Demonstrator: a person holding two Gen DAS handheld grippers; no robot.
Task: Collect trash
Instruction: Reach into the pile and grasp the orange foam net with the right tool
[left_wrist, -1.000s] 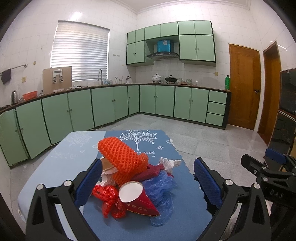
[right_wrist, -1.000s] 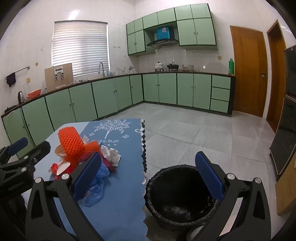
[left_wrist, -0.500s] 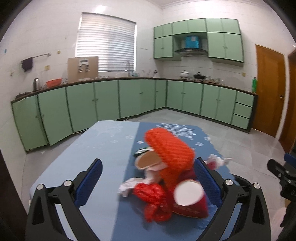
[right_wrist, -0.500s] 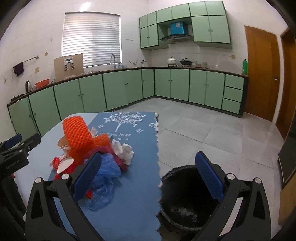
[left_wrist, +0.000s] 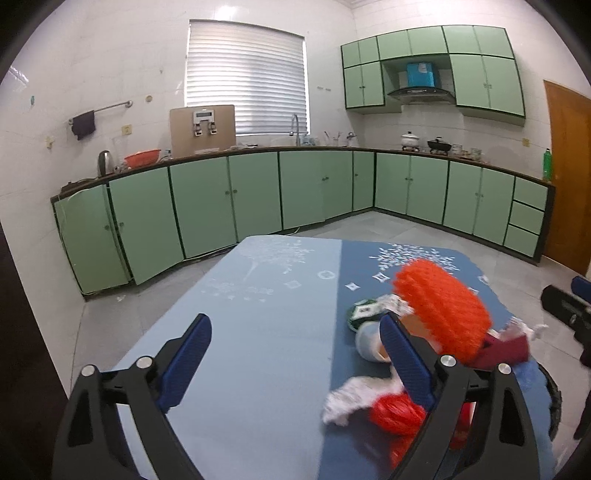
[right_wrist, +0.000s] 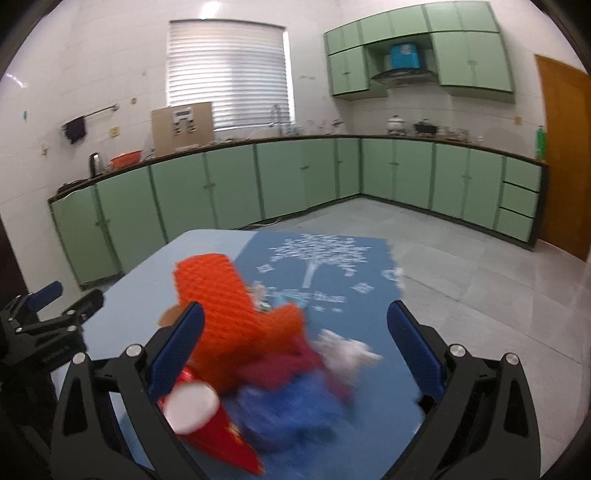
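Note:
A heap of trash lies on the blue-clothed table (left_wrist: 258, 332): an orange foam net (left_wrist: 443, 310), a white cup (left_wrist: 369, 339), a red plastic bag (left_wrist: 399, 413), white tissue (left_wrist: 351, 395) and a dark red packet (left_wrist: 506, 350). My left gripper (left_wrist: 295, 354) is to the left of the heap; its jaws are wide and closing, with only bare cloth between them. My right gripper (right_wrist: 295, 350) is open, low over the heap. The blurred orange net (right_wrist: 221, 306), a red paper cup (right_wrist: 207, 421), a blue bag (right_wrist: 295, 413) and tissue (right_wrist: 347, 350) lie between and ahead of its fingers, untouched.
A black bin rim (left_wrist: 554, 398) shows just past the table's right edge. Green cabinets (left_wrist: 221, 199) run along the far walls and a wooden door (left_wrist: 569, 177) stands at the right. Grey tiled floor (right_wrist: 461, 251) lies beyond the table.
The left gripper has swung left, so the heap has gone from between its fingers to their right. The right gripper has moved left from over the bin to the heap; the bin has left its view.

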